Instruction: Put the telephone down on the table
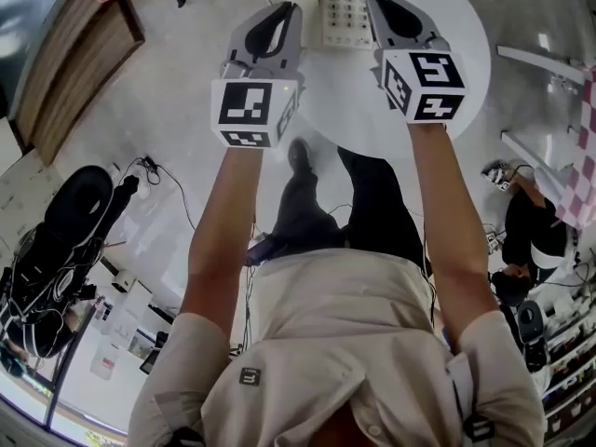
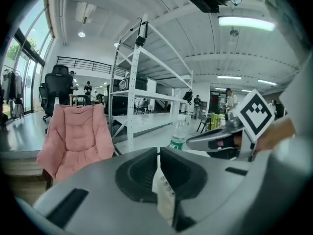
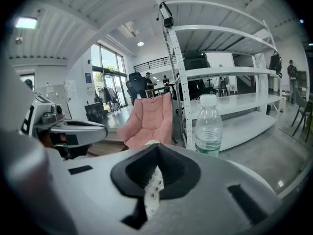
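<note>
- Telephone [image 1: 346, 12] lies keypad up on the white round counter [image 1: 466, 35], between the two gripper tips in the head view.
- Left hand-held gripper [image 1: 291, 12]: jaws pressed together, empty, clear of the telephone.
- Right hand-held gripper [image 1: 372, 3]: same condition.

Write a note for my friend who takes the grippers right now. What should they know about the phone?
Left gripper: jaws together, holding nothing, held up just left of the telephone.
Right gripper: jaws together, holding nothing, just right of the telephone.
Telephone: lies on the round white table, between the two grippers, and neither one touches it. A water bottle stands beyond it.
Done: the telephone looks set down and let go.
Left: probably nothing. Keep both grippers clear of the telephone.
</note>
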The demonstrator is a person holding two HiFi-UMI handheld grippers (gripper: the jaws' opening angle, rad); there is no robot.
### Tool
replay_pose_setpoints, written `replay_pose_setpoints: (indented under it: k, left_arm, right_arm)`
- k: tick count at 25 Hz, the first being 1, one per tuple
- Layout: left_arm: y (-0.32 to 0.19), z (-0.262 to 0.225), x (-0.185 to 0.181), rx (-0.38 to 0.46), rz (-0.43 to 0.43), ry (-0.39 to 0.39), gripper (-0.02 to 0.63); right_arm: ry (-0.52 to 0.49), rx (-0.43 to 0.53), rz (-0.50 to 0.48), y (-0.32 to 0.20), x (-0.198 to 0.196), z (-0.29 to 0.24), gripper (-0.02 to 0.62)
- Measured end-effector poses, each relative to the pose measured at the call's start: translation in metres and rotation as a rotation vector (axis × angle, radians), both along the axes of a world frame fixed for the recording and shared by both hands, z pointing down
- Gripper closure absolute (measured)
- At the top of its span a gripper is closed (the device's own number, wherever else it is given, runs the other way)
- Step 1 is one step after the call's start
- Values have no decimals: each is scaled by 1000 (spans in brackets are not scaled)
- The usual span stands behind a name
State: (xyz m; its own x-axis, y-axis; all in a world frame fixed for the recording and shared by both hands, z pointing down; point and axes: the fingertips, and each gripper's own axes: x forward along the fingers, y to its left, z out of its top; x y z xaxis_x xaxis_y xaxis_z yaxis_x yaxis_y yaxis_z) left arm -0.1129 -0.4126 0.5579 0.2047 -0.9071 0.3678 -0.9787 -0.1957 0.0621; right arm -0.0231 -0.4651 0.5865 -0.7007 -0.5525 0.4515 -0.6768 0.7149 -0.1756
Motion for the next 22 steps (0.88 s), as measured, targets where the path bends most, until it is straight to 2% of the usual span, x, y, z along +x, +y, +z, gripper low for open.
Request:
replay_pose_setpoints:
  k: [9,15,22]
  left_arm:
    - [34,-67,17,64,98,-9,588]
    - [69,-103,24,67,129,-19,588]
    - [105,-137,17,119,140,-46,588]
  right_arm:
    - [11,79,-61,38,-11,-76,601]
    - [11,110,-86,73,-8,-116,601]
    - [22,134,-116,117,-11,-153,601]
